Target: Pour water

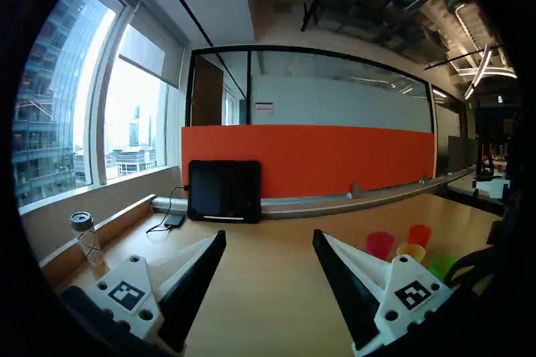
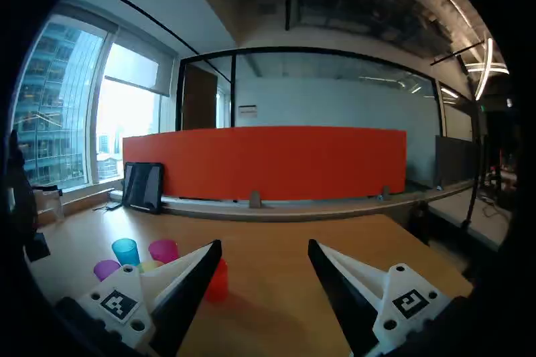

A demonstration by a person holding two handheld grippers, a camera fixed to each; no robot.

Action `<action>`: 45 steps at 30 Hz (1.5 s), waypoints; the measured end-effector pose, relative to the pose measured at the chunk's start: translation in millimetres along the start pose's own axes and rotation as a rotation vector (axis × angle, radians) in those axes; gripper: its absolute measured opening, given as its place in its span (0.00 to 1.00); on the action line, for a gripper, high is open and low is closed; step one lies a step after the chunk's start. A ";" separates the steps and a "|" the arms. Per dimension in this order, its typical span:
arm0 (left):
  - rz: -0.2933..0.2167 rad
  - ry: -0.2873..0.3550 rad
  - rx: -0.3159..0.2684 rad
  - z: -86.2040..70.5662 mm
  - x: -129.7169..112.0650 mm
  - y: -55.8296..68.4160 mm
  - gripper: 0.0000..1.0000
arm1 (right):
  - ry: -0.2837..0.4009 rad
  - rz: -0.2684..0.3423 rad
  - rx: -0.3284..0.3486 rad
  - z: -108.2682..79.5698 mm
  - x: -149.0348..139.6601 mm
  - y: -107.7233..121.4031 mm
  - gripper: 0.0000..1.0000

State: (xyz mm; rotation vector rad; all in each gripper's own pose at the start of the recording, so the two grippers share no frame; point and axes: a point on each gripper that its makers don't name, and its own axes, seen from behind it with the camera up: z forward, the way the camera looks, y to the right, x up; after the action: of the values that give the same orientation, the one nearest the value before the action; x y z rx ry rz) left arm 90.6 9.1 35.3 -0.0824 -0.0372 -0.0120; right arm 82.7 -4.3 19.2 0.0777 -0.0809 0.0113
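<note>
While left tongs (image 1: 269, 235) and right tongs (image 2: 263, 244) hang apart, empty, looks like the opening reach: grab the bottle (image 1: 86, 236) at left.

In the left gripper view, the lower part of the green cup (image 1: 441, 265) is covered by a finger (image 1: 342, 280) of the left gripper (image 1: 268, 233), and its right side is crossed by a dark object (image 1: 499, 233) that cannot be identified. Whether anything is held in the bottle (image 1: 86, 236) cannot be told. In the right gripper view, the yellow cup (image 2: 151, 265) is almost wholly hidden between its neighbours, and the red cup (image 2: 216, 282) is half covered by a finger of the right gripper (image 2: 263, 243). The bases of both grippers are cut off by the lower edge.
</note>
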 end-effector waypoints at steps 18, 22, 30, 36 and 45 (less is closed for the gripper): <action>-0.030 -0.021 -0.082 28.4 72.7 1.3 0.96 | 0.017 -0.029 0.064 2.4 80.1 -8.2 1.00; -0.019 -0.015 -0.095 32.3 87.7 1.9 0.96 | 0.023 -0.046 0.082 2.3 93.5 -12.8 1.00; 0.001 -0.027 -0.146 41.6 105.5 9.1 0.96 | 0.026 -0.093 0.111 3.3 110.1 -23.1 1.00; 0.015 -0.029 -0.197 47.3 117.4 19.3 0.96 | 0.029 -0.110 0.138 3.0 123.8 -34.4 1.00; 0.030 -0.043 -0.250 50.5 123.4 30.9 0.96 | 0.032 -0.095 0.193 2.9 131.0 -46.6 1.00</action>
State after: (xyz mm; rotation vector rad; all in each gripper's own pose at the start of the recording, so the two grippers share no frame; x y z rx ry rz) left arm 212.5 42.8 87.8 -0.3331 -0.0777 0.0152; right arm 213.7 -50.0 29.1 0.2743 -0.0436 -0.0748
